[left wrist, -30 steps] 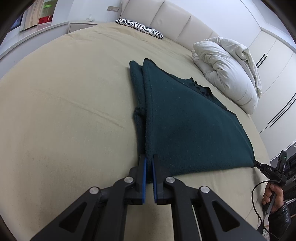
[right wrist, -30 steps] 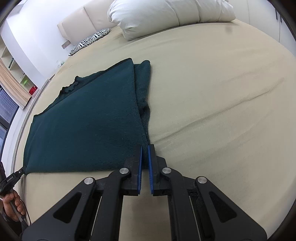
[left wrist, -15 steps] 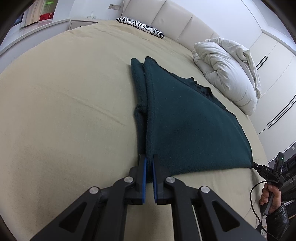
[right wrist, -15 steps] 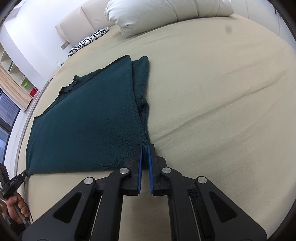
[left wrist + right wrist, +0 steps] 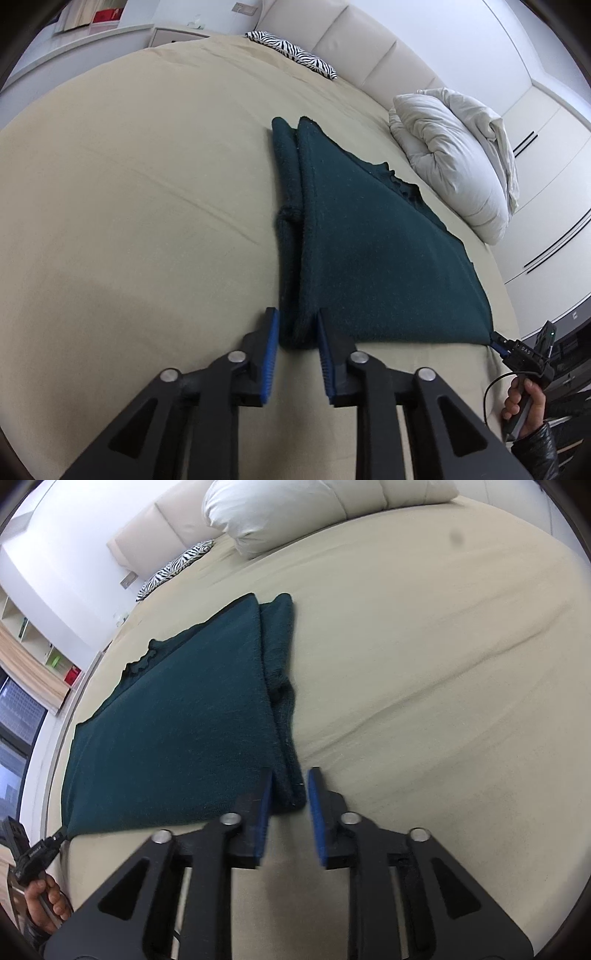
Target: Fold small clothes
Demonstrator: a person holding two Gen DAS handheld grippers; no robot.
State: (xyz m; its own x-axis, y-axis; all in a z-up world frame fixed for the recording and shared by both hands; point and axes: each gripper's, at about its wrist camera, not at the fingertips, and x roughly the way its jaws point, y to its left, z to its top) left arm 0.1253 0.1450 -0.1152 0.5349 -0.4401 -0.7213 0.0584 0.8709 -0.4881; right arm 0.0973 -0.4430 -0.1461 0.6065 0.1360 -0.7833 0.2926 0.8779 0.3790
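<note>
A dark teal knitted garment [image 5: 373, 243] lies flat on the beige bed, folded with a sleeve tucked along one side edge; it also shows in the right wrist view [image 5: 184, 723]. My left gripper [image 5: 295, 328] is open, its blue-padded jaws on either side of the garment's near left corner. My right gripper [image 5: 290, 786] is open too, its jaws on either side of the near right corner. Each gripper shows small in the other's view, at the garment's far bottom corner.
The beige bed sheet [image 5: 129, 221] spreads wide around the garment. A white duvet bundle [image 5: 458, 155] and a zebra pillow [image 5: 295, 55] lie by the headboard. White wardrobes stand at the right of the left wrist view; shelves and a window at the left of the right wrist view.
Both grippers were shut on the garment's near corners; both have now opened and let the corners go. The garment lies flat on the bed.
</note>
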